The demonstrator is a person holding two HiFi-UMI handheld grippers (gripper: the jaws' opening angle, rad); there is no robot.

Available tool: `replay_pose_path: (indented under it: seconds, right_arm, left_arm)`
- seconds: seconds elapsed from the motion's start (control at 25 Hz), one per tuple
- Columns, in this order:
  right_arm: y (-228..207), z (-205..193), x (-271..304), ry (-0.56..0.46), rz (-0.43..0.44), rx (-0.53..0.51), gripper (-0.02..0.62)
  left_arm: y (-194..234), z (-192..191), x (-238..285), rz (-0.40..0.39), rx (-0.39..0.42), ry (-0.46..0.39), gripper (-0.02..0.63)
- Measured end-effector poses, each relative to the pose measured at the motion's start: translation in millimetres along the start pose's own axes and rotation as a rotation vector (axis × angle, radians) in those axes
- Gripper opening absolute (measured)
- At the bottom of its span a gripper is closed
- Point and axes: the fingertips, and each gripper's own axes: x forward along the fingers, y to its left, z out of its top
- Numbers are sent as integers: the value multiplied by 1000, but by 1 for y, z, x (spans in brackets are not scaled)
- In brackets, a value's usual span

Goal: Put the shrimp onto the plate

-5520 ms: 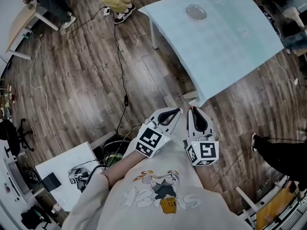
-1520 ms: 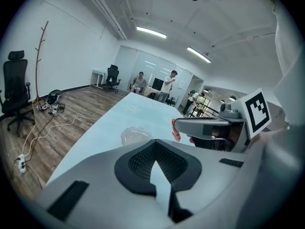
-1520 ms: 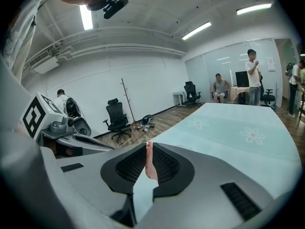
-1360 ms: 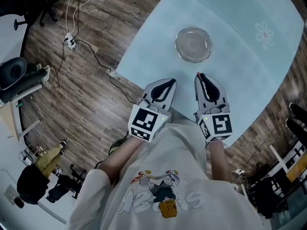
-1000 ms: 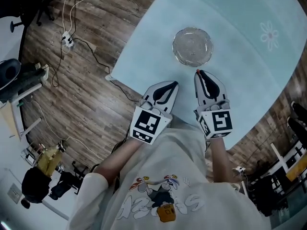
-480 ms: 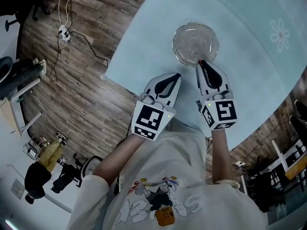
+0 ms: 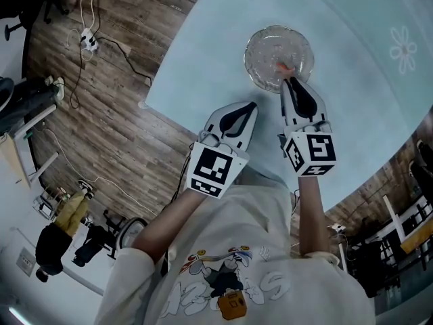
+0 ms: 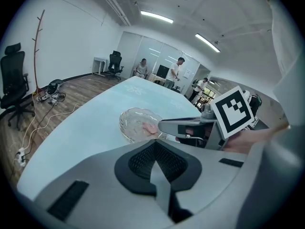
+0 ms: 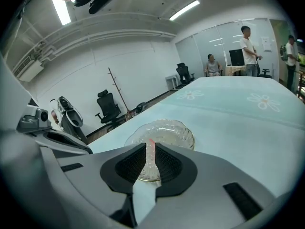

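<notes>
Right gripper view showed your right tool (image 9: pixel 150 148) pinching the shrimp (image 9: pixel 149 160) above the plate's (image 9: pixel 180 128) near rim. Letting go there risked it sliding off onto the worktop (image 9: pixel 238 111). Your left tool (image 8: pixel 155 147), pressed together and empty, hung level just beside the right one.

1 desk (image 7: pixel 216 66). 1 glass plate (image 7: pixel 262 54). 1 shrimp (image 7: pixel 283 67). 2 grippers: left gripper (image 7: pixel 251 105) w/ 1 marker cube (image 7: pixel 214 172), right gripper (image 7: pixel 287 80) w/ 1 more (image 7: pixel 311 152), so 2 cubes total. Bkgd, per right gripper view: 3 people (image 9: pixel 247 46), of which 2 standing, 1 seated. 2 office chairs (image 9: pixel 108 109), 1 near, 1 far. 1 coat stand (image 9: pixel 116 87). 2 flower prints (image 9: pixel 264 102) on the desk top in that view.
</notes>
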Motion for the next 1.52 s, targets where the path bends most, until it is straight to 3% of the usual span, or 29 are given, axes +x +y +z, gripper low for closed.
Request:
replay_pose_path:
  seconds: [0.76,0.96,1.28,1.52]
  right_arm:
    - [49,19,-36,-76,24,-8,67]
    - [62,27,-62,-114,-3,-20,66]
    - [87,34,-105,-167,-67,-40,64]
    - [104,34,-131,-198,-102,-25,63]
  left_arm:
    - [-18,19,-36,-27,86,-67,8]
    - [-33,21,-58,-62,122,-78,8]
    - [-48,11,-99,-84,108,-98,8]
    - [-52,29,-122,-98,125,-160,8]
